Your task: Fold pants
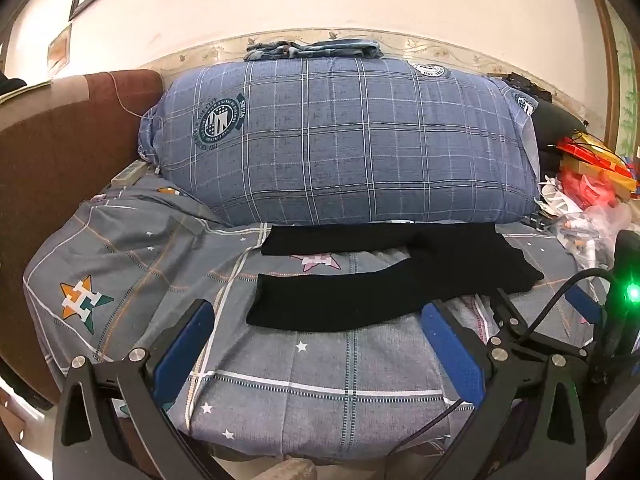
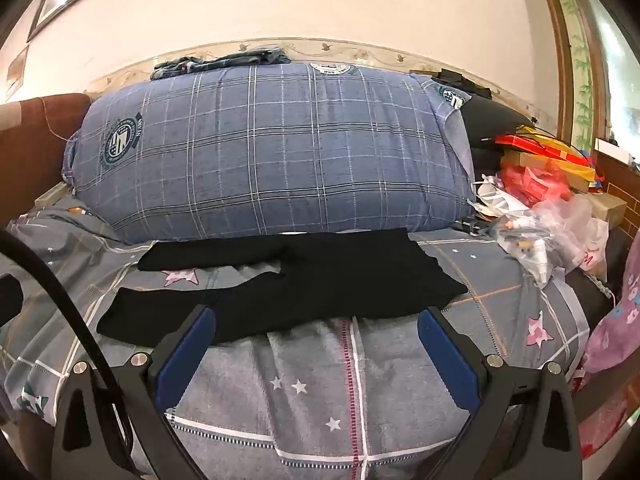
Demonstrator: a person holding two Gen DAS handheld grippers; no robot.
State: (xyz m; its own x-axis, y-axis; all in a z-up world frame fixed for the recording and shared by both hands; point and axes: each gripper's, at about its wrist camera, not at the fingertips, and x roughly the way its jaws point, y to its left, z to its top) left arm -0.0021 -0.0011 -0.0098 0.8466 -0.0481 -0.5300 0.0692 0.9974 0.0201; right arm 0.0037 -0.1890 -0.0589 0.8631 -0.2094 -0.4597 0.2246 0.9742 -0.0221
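black pants spread flat, both grippers spread wide and empty

the pants [image 1: 384,276] lie unfolded on the bed [image 1: 320,364], flat on a grey sheet printed with stars and check lines. in the left wrist view the waist end sits to the right and the two legs run out to the left, parted in a narrow v so a pink star on the sheet shows between them. the far leg lies just in front of the pillow [image 1: 340,140], a big blue plaid one standing along the wall; the near leg ends toward the left of the sheet.

the left gripper [image 1: 316,316] hangs above the near edge of the bed, its blue-padded fingers set wide apart and holding nothing. its right finger tip is seen just at the near leg's edge; whether it touches the cloth cannot be told. the right gripper shows at the right edge of this view with a green light [image 1: 633,293] on it.

in the right wrist view the pants [image 2: 288,280] again lie across the sheet, waist to the right. the right gripper [image 2: 316,320] is likewise spread wide with nothing between its fingers; the tips are seen against the near edge of the pants.

folded denim [image 2: 224,62] rests on top of the pillow. to the right of the pillow is a heap of bags [image 2: 548,208], red and clear plastic, well apart from the pants.
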